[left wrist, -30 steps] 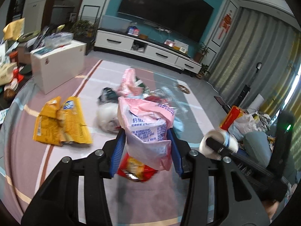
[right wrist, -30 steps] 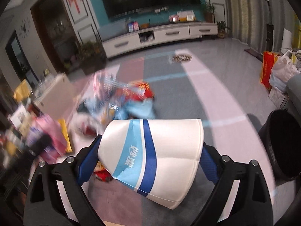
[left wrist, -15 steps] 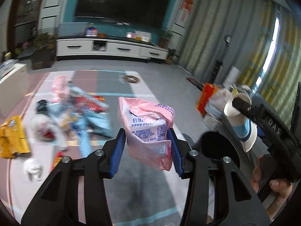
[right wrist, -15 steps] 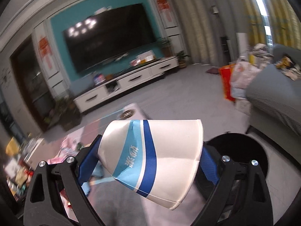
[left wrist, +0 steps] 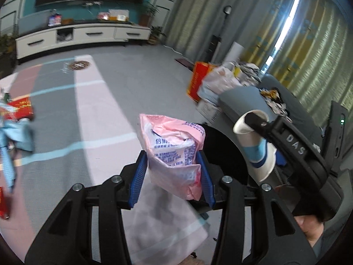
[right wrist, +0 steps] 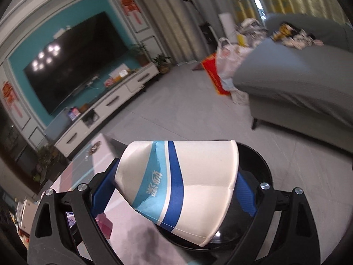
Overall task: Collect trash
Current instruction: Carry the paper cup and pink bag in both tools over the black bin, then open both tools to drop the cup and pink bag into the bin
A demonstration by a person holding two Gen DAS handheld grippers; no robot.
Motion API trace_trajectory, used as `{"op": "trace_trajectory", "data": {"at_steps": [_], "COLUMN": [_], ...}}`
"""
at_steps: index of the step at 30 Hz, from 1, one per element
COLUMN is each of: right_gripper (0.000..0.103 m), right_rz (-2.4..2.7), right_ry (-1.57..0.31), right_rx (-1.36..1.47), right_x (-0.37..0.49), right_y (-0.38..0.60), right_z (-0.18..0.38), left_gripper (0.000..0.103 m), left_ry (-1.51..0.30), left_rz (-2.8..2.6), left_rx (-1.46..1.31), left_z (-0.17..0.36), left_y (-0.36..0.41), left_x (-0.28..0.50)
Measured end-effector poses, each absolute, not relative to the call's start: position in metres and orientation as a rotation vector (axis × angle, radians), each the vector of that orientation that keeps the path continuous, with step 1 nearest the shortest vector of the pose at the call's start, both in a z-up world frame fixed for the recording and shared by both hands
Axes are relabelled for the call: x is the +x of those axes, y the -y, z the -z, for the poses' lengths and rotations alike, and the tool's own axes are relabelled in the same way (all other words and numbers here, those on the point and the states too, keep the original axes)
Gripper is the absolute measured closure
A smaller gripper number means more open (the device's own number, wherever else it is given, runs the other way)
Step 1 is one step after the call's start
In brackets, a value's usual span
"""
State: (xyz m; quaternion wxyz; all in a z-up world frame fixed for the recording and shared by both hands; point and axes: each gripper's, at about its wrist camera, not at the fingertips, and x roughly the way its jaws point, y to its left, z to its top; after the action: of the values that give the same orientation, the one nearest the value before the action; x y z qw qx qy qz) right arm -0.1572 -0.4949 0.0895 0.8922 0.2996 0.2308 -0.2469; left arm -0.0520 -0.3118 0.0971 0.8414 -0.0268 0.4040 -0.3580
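1. Carrying two pieces of trash to the black bin (right wrist: 260, 165) is the step in hand: the left gripper (left wrist: 172, 176) pinches a pink plastic wrapper (left wrist: 174, 152) between its blue pads, and the right gripper (right wrist: 174, 185) is clamped on a crushed white paper cup (right wrist: 183, 181) with blue stripes, its jaws set wide around the cup's body.
2. The bin's dark mouth (left wrist: 220, 145) sits on the floor just behind the wrapper in the left view and directly under the cup in the right view, beside the grey sofa (right wrist: 297, 81).
3. To do it well, bring each load fully over the opening before letting go. The cup looks to be above the rim; the wrapper seems nearer the bin's edge, though the fisheye blur makes that hard to judge.
4. Release one at a time, cup first, so the grippers do not crowd each other over the mouth.
5. The wrapper is light and floppy; lower it close to the opening and spread the jaws wide so it drops rather than clinging to a pad.
6. More litter (left wrist: 19, 119) lies on the carpet (left wrist: 55, 101) to the left, well apart from the bin, so further trips look needed.
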Motion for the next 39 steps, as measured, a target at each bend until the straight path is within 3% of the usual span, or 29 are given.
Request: {"op": "trace_trajectory", "data": {"at_steps": [11, 28, 31, 33, 36, 39], "right_gripper": [0.012, 0.011, 0.011, 0.004, 0.003, 0.003], "right_rz": [0.572, 0.598, 0.599, 0.602, 0.612, 0.634], "right_ry": [-0.546, -0.588, -0.593, -0.59, -0.589, -0.594], "right_rx": [0.764, 0.828, 0.839, 0.852, 0.828, 0.778], "right_x": [-0.156, -0.155, -0.156, -0.157, -0.157, -0.156], "right_y": [0.526, 0.545, 0.547, 0.549, 0.548, 0.543], "right_z": [-0.048, -0.028, -0.027, -0.026, -0.029, -0.035], "left_gripper": [0.057, 0.055, 0.049, 0.04, 0.03, 0.026], "left_ry": [-0.972, -1.054, -1.049, -1.04, -1.022, -1.008], "left_rz": [0.848, 0.892, 0.892, 0.897, 0.903, 0.902], "left_rx": [-0.041, 0.02, 0.023, 0.021, 0.014, 0.015], "left_z": [-0.056, -0.024, -0.023, -0.025, -0.031, -0.037], "left_y": [0.364, 0.41, 0.415, 0.415, 0.412, 0.406], "left_x": [-0.042, -0.038, -0.04, -0.04, -0.042, -0.044]}}
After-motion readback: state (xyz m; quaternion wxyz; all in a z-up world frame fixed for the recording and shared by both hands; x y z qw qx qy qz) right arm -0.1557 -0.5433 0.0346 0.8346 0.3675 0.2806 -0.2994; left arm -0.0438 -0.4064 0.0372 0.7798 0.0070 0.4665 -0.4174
